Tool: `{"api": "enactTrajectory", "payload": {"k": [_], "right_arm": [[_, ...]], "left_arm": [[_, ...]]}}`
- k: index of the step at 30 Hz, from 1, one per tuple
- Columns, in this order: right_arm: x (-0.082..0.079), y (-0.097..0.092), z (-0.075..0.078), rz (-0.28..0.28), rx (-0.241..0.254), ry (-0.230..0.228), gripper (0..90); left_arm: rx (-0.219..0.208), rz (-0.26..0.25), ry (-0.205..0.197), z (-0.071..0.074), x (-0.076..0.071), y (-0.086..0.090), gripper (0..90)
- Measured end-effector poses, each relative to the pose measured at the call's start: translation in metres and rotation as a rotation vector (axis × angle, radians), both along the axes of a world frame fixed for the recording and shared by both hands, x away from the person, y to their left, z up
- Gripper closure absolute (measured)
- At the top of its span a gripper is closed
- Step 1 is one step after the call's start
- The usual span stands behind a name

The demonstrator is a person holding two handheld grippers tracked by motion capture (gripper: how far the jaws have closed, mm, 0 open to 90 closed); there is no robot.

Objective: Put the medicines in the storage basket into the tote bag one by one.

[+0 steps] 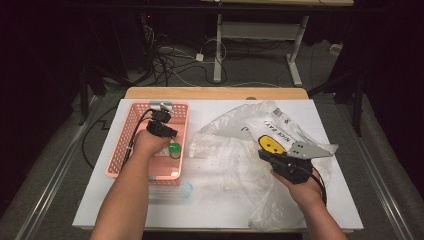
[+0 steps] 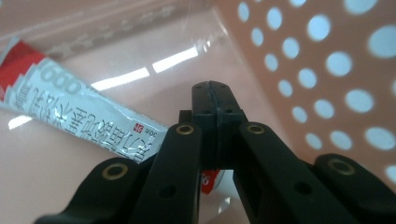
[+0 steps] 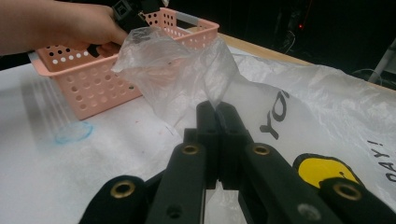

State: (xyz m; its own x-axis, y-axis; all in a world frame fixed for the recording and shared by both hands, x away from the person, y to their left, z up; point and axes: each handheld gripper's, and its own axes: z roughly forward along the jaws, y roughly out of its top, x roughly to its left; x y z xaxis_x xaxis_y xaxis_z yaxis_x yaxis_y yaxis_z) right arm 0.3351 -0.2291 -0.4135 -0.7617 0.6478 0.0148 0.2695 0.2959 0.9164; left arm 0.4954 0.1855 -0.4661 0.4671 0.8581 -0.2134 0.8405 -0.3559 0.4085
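A pink perforated basket (image 1: 131,114) stands at the table's left. My left gripper (image 1: 166,136) reaches down into it, jaws shut, and I see nothing between the tips (image 2: 215,99). Beneath them on the basket floor (image 2: 56,177) lies a white and red tube (image 2: 70,105) with printed characters. A green-capped item (image 1: 174,148) rests beside the hand. At the right, my right gripper (image 1: 263,155) is shut on a fold of the clear plastic bag (image 1: 235,135). The film rises from the tips (image 3: 217,111), and the bag's yellow face print (image 3: 322,170) lies nearby.
A clear zip bag with a blue ring (image 1: 185,190) lies flat in front of the basket (image 3: 93,88). The white table cover (image 1: 220,205) ends in a wooden edge (image 1: 215,93) at the far side. Cables and desk legs (image 1: 218,55) are on the floor beyond.
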Motion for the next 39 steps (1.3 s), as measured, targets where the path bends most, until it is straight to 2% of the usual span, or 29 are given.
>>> {"api": "enactTrajectory", "payload": {"k": [2, 9, 12, 19, 23, 27, 31, 33, 34, 36, 39], "right_arm": [[0.0, 0.0, 0.0, 0.001, 0.0, -0.002, 90.0], [-0.001, 0.001, 0.0, 0.001, -0.003, -0.003, 90.0], [-0.002, 0.001, 0.001, 0.004, -0.004, -0.008, 90.0], [-0.003, 0.0, 0.002, -0.004, -0.002, -0.01, 90.0], [-0.002, -0.002, 0.003, -0.003, -0.003, -0.014, 90.0], [-0.003, -0.003, 0.004, -0.01, 0.005, -0.016, 90.0], [-0.003, -0.003, 0.005, -0.006, 0.002, -0.019, 90.0], [-0.004, -0.002, 0.004, -0.005, 0.003, -0.017, 90.0], [-0.004, -0.001, 0.004, -0.004, 0.002, -0.017, 90.0], [-0.004, -0.001, 0.003, -0.003, 0.003, -0.013, 90.0], [-0.003, -0.001, 0.002, 0.0, 0.0, -0.013, 90.0]], "left_arm": [[0.009, -0.001, 0.024, -0.001, 0.0, 0.001, 87.6], [0.062, 0.0, 0.041, 0.002, -0.005, 0.007, 87.6], [0.062, 0.013, 0.032, 0.001, -0.009, 0.014, 87.6], [0.095, 0.04, 0.032, 0.002, -0.014, 0.024, 87.6], [0.084, 0.045, 0.001, 0.008, -0.018, 0.028, 87.6], [0.066, 0.059, -0.049, 0.017, -0.021, 0.032, 87.5], [0.055, 0.117, -0.083, 0.018, -0.023, 0.038, 87.2], [0.049, 0.149, -0.082, 0.017, -0.02, 0.04, 77.7], [0.04, 0.147, -0.078, 0.016, -0.019, 0.041, 77.3], [0.034, 0.159, -0.086, 0.013, -0.016, 0.041, 69.1], [0.039, 0.202, -0.09, 0.011, -0.012, 0.041, 51.5]]}}
